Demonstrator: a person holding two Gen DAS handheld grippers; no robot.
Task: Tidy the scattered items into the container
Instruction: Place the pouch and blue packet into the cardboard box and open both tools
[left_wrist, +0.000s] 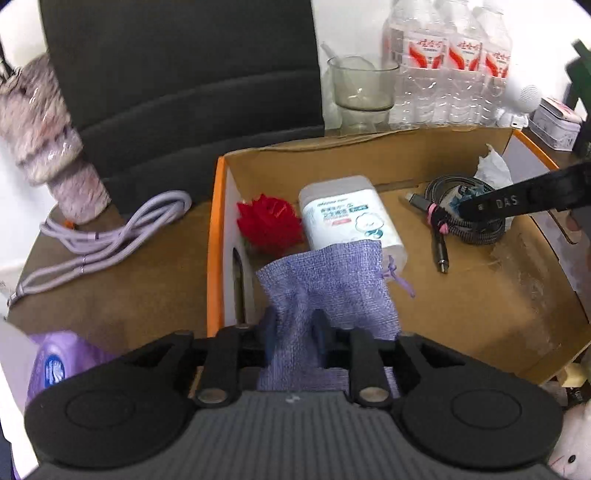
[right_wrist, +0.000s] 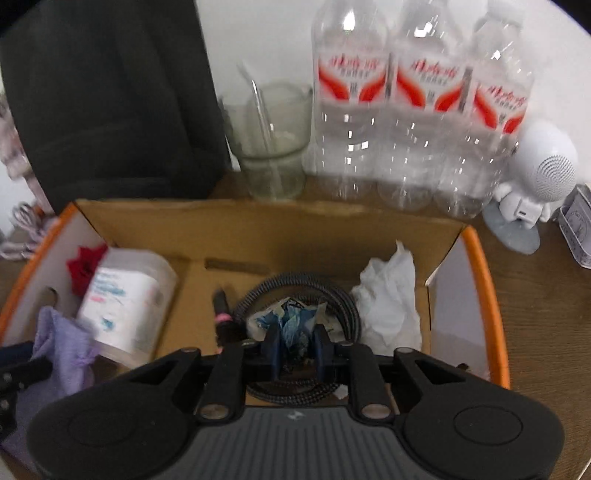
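Observation:
An orange-rimmed cardboard box (left_wrist: 216, 229) holds a red spiky ball (left_wrist: 267, 221), a white wipes canister (left_wrist: 347, 218), a coiled black cable (left_wrist: 443, 188) and a crumpled tissue (left_wrist: 493, 168). My left gripper (left_wrist: 294, 325) hovers over the box's near left corner. Its fingers stand apart with a lilac cloth pouch (left_wrist: 325, 280) lying slack between them. In the right wrist view my right gripper (right_wrist: 297, 343) is inside the box (right_wrist: 487, 280), above the cable coil (right_wrist: 295, 280). Its pads are closed on a crumpled blue-and-white wrapper (right_wrist: 295, 325). A lilac cable (left_wrist: 103, 236) lies on the table left of the box.
Behind the box stand a glass beaker (left_wrist: 364, 85), three water bottles (left_wrist: 458, 62), a white speaker figure (right_wrist: 539, 184) and a small tin (left_wrist: 557, 125). A black bag (left_wrist: 177, 66) and a furry roll (left_wrist: 40, 129) are at the back left. A purple pack (left_wrist: 59, 365) lies near left.

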